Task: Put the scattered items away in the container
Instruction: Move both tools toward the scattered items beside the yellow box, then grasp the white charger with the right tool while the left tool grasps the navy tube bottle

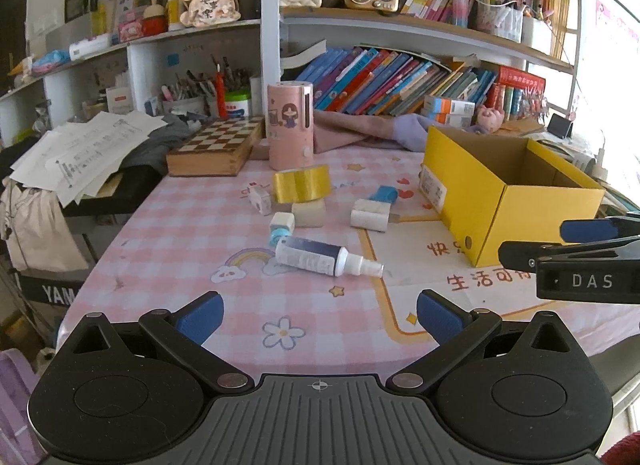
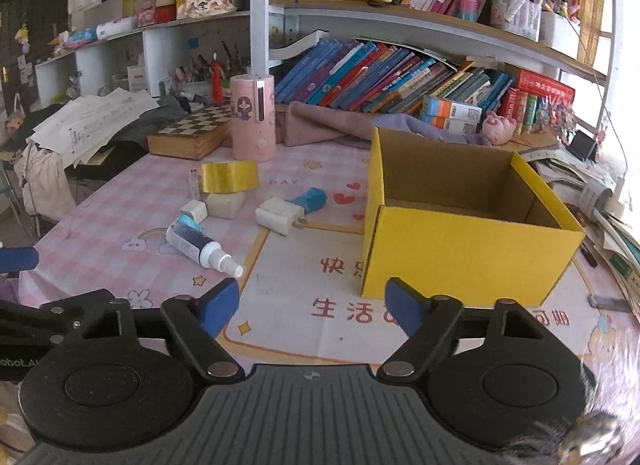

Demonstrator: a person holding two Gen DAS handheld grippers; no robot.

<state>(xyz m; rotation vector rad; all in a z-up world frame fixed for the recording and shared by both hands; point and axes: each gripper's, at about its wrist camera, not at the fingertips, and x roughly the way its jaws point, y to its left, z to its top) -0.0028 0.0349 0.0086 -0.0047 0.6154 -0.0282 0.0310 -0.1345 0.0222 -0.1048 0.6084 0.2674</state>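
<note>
An open yellow cardboard box (image 1: 516, 205) (image 2: 472, 261) stands on the pink checked tablecloth, and looks empty. Left of it lie scattered items: a spray bottle (image 1: 320, 256) (image 2: 200, 247), a gold tape roll (image 1: 301, 184) (image 2: 229, 176) resting on a cream block (image 1: 309, 212), a white charger plug (image 1: 371, 215) (image 2: 279, 216), a blue item (image 1: 384, 194) (image 2: 310, 200), a small white box (image 1: 260, 199) and a small white and blue piece (image 1: 282, 225). My left gripper (image 1: 320, 317) is open and empty, near the table's front edge. My right gripper (image 2: 312, 305) is open and empty in front of the box.
A pink cylindrical holder (image 1: 290, 125) and a chessboard box (image 1: 218, 149) stand behind the items. Folded cloth (image 1: 360, 129) and shelves of books (image 1: 400, 81) line the back. Papers (image 1: 80, 153) pile at the left; books and papers (image 2: 612, 233) stack right of the box.
</note>
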